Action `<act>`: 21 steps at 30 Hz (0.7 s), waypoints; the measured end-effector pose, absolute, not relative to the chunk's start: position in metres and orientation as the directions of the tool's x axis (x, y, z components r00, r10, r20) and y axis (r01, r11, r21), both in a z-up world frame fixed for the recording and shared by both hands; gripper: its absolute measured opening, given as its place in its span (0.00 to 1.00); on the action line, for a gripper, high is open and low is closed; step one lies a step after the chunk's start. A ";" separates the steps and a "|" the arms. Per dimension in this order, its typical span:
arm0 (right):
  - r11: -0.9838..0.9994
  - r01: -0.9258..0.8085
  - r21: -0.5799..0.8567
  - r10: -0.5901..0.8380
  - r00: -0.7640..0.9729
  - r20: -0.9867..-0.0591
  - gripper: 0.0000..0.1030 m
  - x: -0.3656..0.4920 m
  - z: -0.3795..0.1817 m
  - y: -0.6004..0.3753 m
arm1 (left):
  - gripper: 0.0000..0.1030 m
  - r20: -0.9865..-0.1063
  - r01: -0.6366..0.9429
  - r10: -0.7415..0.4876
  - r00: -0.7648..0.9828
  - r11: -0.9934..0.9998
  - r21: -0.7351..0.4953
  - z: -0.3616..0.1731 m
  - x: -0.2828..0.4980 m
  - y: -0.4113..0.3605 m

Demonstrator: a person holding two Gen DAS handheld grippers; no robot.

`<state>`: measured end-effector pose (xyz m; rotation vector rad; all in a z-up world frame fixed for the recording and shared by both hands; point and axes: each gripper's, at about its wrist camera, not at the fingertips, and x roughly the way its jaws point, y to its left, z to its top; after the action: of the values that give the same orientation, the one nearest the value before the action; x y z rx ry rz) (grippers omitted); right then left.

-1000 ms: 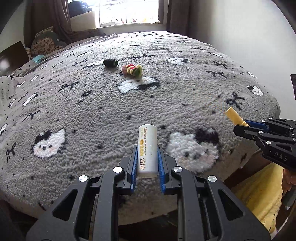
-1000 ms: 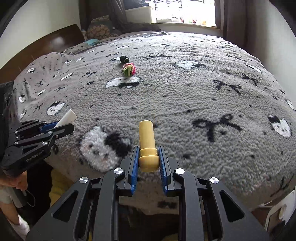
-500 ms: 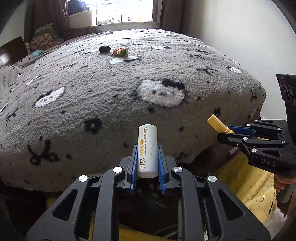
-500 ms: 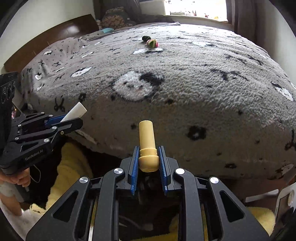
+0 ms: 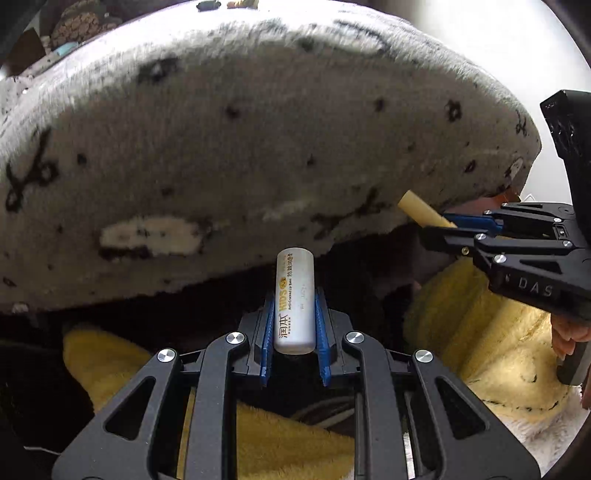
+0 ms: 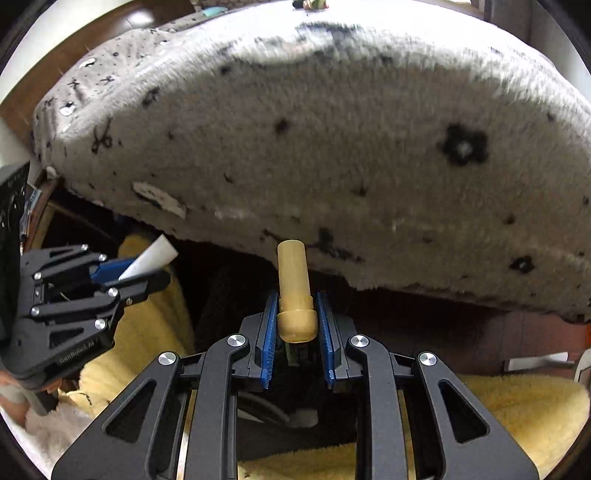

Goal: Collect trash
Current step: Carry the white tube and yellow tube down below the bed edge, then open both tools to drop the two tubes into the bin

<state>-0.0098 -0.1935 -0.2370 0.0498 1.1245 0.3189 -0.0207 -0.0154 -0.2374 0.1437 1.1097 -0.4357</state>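
Observation:
My left gripper (image 5: 294, 299) is shut on a white lip balm tube (image 5: 294, 301) with yellow print, held upright below the bed's edge. My right gripper (image 6: 294, 299) is shut on a tan lip balm base (image 6: 293, 286) with a wider foot. Each gripper shows in the other's view: the right gripper (image 5: 428, 221) with its tan piece at the right, the left gripper (image 6: 147, 264) with its white tube at the left. Both are in front of the hanging side of the grey fleece blanket (image 5: 258, 147), above a dark gap by the floor.
A yellow plush fabric (image 5: 480, 332) lies on the floor under and beside both grippers, also in the right wrist view (image 6: 517, 398). A small black object (image 5: 207, 5) and a colourful toy (image 6: 314, 3) lie far back on the bed. A wooden bed frame (image 6: 480, 325) runs under the blanket.
Both grippers have dropped from above the bed top to below its edge, still holding their pieces. The bed top has risen out of view and the floor fabric has come near.

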 end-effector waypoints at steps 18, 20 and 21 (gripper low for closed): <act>0.947 -0.201 0.252 0.294 0.218 -0.931 0.21 0.008 -0.297 -0.174 | 0.17 -0.954 0.399 -0.257 0.157 0.900 -0.177 -0.309 0.001 -0.015; 0.946 -0.201 0.255 0.296 0.211 -0.932 0.21 0.010 -0.300 -0.171 | 0.18 -0.955 0.399 -0.258 0.146 0.899 -0.181 -0.314 0.002 -0.014; 0.946 -0.202 0.252 0.294 0.210 -0.933 0.21 0.011 -0.300 -0.170 | 0.18 -0.955 0.397 -0.258 0.144 0.899 -0.183 -0.316 0.002 -0.014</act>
<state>0.0105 -0.1697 -0.3001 0.0815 1.3156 0.3449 0.0022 -0.0135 -0.3157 0.1230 1.3459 -0.4742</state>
